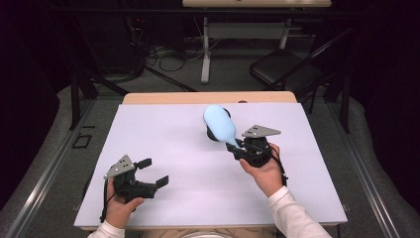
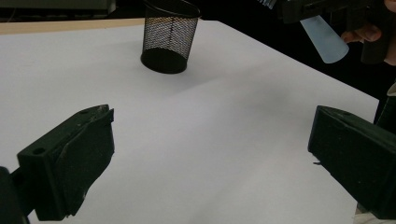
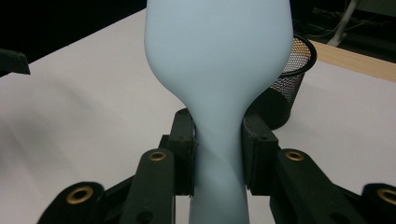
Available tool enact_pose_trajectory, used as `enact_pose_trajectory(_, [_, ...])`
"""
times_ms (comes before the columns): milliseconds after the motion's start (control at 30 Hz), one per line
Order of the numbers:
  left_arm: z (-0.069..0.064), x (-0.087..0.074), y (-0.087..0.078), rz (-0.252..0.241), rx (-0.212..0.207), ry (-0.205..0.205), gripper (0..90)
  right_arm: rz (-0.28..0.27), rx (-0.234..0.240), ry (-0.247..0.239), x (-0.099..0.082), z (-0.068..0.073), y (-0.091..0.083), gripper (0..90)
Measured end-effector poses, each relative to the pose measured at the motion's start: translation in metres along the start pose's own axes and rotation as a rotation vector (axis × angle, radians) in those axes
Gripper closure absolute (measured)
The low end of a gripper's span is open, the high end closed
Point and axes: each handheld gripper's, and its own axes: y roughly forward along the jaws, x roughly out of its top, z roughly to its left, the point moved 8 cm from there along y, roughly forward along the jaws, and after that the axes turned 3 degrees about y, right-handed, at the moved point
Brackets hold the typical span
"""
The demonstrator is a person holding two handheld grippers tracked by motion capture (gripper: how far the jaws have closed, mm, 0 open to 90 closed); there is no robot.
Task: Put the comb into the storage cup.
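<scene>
Hairbrush (image 1: 219,124) (light blue) | clamped by handle in right tool (image 1: 237,147), above mesh cup (image 2: 169,38) | left tool (image 1: 154,173) released, well apart from cup

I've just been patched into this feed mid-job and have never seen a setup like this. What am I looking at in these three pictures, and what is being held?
There is no robot arm here: a person sits at a table and holds a hand-operated two-jaw gripper in each hand. The wide picture comes from a fixed camera above the person, looking forward and down on the white table. The other two come from small cameras riding on the grippers, each looking along its own black jaws.

The right gripper is shut on the handle of a light blue hairbrush, lifted over the table; in its own view the jaws press both sides of the handle. The left gripper is open, with nothing between its jaws, low over the near left of the table.

A black mesh cup stands upright on the table, just beyond the brush.
</scene>
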Motion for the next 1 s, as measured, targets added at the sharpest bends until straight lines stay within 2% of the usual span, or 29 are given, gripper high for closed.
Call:
enact_pose_trajectory(200, [0.0, -0.001, 0.004, 0.006, -0.006, -0.012, 0.3, -0.015, 0.005, 0.005, 0.003, -0.001, 0.002, 69.4])
enact_pose_trajectory(500, [-0.001, 0.0, 0.011, 0.028, 0.007, -0.001, 0.3, -0.043, 0.004, 0.004, 0.009, 0.0, -0.001, 69.5])
enact_pose_trajectory(700, [-0.006, 0.001, 0.017, 0.041, -0.001, 0.011, 0.3, -0.06, 0.0, -0.001, 0.011, 0.0, -0.002, 69.5])
enact_pose_trajectory(767, [-0.007, 0.003, 0.018, 0.042, -0.011, 0.008, 0.3, -0.067, 0.008, -0.003, 0.011, 0.001, -0.002, 69.5])
enact_pose_trajectory(1000, [-0.009, 0.01, 0.018, 0.028, -0.007, 0.007, 0.3, -0.086, 0.013, -0.009, 0.012, 0.003, -0.004, 69.4])
